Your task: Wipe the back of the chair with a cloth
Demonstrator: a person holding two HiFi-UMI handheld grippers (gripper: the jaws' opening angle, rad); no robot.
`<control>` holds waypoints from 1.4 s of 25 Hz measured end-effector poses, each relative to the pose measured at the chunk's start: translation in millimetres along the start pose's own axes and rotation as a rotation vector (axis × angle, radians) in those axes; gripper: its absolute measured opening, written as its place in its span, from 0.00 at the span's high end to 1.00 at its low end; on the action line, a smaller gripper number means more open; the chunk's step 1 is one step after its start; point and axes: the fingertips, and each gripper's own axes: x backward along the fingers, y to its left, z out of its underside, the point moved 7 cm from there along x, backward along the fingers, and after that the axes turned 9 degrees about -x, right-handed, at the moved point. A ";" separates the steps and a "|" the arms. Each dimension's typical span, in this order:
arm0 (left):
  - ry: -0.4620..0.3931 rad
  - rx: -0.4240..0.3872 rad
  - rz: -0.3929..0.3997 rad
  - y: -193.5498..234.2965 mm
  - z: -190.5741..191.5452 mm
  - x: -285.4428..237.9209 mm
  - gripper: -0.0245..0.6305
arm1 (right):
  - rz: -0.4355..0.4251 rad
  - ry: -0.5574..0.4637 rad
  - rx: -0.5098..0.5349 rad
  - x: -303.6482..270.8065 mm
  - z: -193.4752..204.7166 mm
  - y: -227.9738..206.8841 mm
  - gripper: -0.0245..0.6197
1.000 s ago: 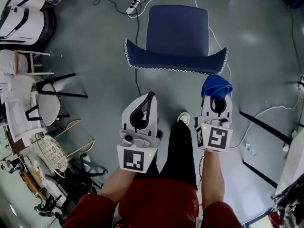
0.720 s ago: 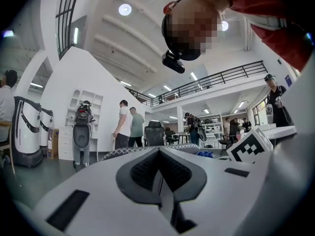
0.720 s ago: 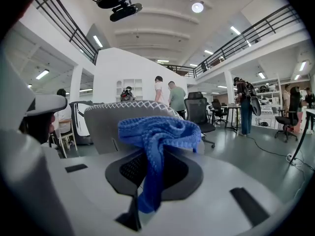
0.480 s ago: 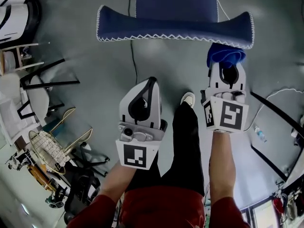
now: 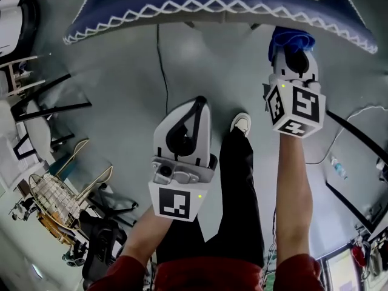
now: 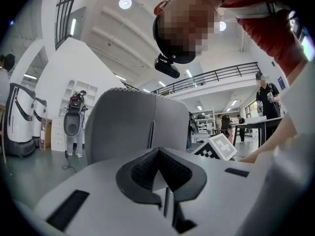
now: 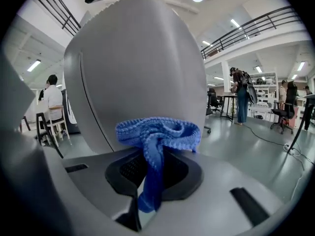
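The chair back [image 5: 212,8], blue with white zigzag stitching along its rim, spans the top of the head view. My right gripper [image 5: 292,46] is shut on a crumpled blue cloth [image 5: 291,39], held right against the back's right part just under the rim. In the right gripper view the cloth [image 7: 157,132] bunches out of the jaws close before the chair back [image 7: 138,68]; whether it touches I cannot tell. My left gripper [image 5: 197,105] hangs lower and to the left, shut with nothing in it. It faces the chair back [image 6: 138,127] from a short way off.
A black cable [image 5: 159,59] runs over the grey floor under the chair. Black-legged furniture [image 5: 54,108] and a wire basket [image 5: 51,196] crowd the left side. My leg and shoe [image 5: 241,123] stand between the grippers. A black bar [image 5: 357,138] lies on the right.
The chair back has come much closer and now fills the top of the head view. My right gripper rose with the cloth up to the back's rim. The left gripper barely moved.
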 end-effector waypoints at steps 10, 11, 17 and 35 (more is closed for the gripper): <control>0.034 0.015 -0.003 -9.3 33.8 3.1 0.94 | 0.026 0.208 0.079 -69.6 80.9 -27.5 0.86; 0.040 0.016 -0.005 -9.3 36.2 3.5 0.94 | 0.031 0.227 0.064 -74.4 86.5 -30.7 0.86; 0.060 0.026 -0.015 -3.3 38.2 3.9 0.94 | 0.042 0.279 0.052 -78.3 95.8 -32.8 0.86; 0.073 0.003 -0.051 51.0 -55.5 13.5 0.94 | -0.100 -0.039 0.023 110.3 -97.9 98.7 0.86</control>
